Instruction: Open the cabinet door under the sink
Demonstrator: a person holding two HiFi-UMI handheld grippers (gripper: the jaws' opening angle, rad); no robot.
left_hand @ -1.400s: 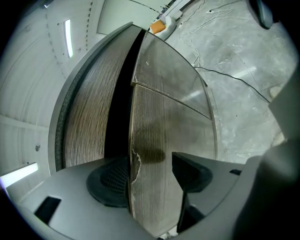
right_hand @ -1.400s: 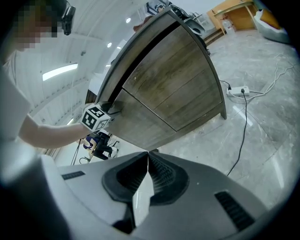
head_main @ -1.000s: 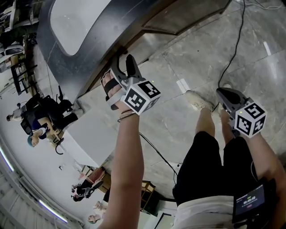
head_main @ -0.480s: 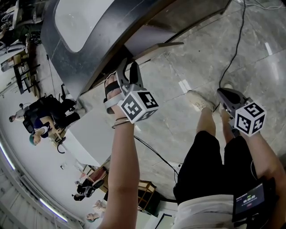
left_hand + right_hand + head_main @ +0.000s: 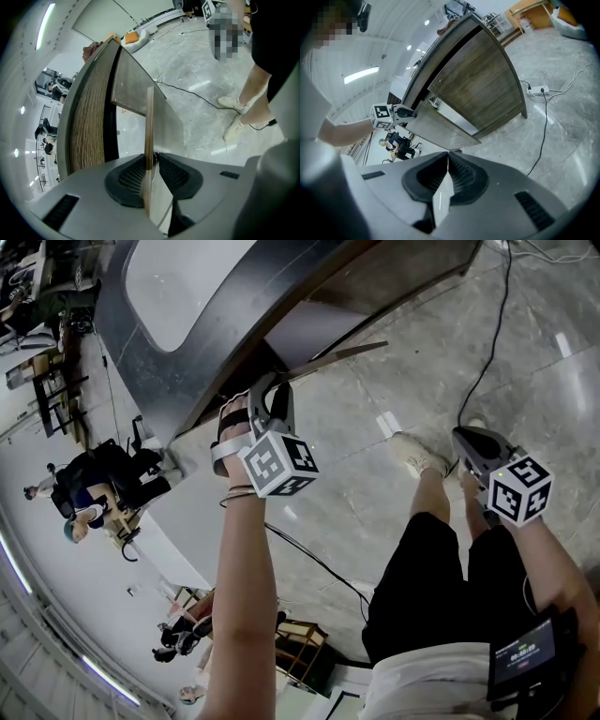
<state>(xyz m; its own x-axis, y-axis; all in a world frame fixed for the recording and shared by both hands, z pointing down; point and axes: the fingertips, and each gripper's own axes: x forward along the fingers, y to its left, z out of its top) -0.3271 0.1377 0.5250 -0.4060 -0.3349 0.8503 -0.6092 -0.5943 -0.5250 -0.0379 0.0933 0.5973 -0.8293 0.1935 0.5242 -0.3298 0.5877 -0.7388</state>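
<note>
The cabinet door [image 5: 330, 353] under the white sink [image 5: 178, 277] stands swung out from the wood-grain cabinet [image 5: 483, 79], edge-on in the head view. My left gripper [image 5: 268, 392] is shut on the door's free edge [image 5: 150, 117]. Its jaws have just been closing, and the thin panel is now pinched between the dark pads [image 5: 136, 176]. In the right gripper view the open door [image 5: 440, 126] sticks out with the left gripper [image 5: 405, 112] at its corner. My right gripper [image 5: 461, 437] hangs by the person's leg, shut and empty [image 5: 446, 157].
A black cable [image 5: 487, 352] runs over the marble floor toward a power strip [image 5: 536, 90]. The person's shoe [image 5: 412, 451] stands to the right of the door. The dark counter [image 5: 141, 381] overhangs the cabinet. People sit far off at the left [image 5: 94, 484].
The left gripper's jaws closed on the door's edge and drew it toward me. The door swung from nearly flush to well out from the cabinet. The right gripper stayed put.
</note>
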